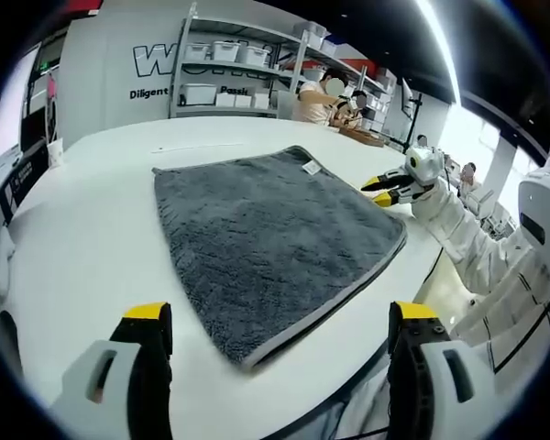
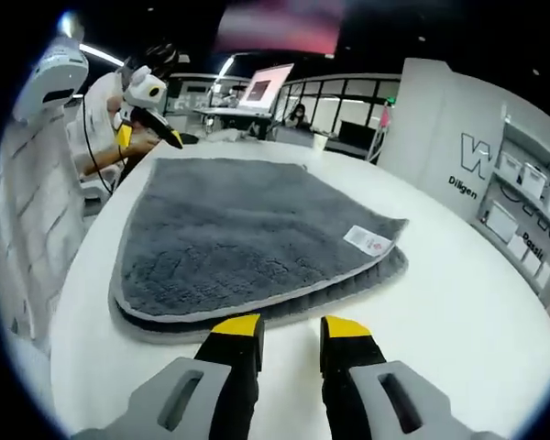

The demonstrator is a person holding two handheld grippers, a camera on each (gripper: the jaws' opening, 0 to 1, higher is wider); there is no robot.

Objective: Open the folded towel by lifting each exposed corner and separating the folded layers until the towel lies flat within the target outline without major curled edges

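Lying still folded on the white table [image 2: 458, 312], the towel [image 2: 247, 229] has its layered edge just ahead of the right gripper [image 2: 290, 332] — jaws narrow, empty. The left gripper [image 1: 284, 321], wide and empty, faces the opposite edge, slightly further off.

Bright, even overhead strip lighting; sharp centres, edges bent by fisheye, soft shadows.

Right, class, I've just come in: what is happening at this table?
A person holds a gripper in each hand over a grey towel lying folded in layers on a white table. The right gripper is open at the towel's layered edge, near the corner with the white label. The left gripper is open at the opposite side. Neither grips the towel yet.
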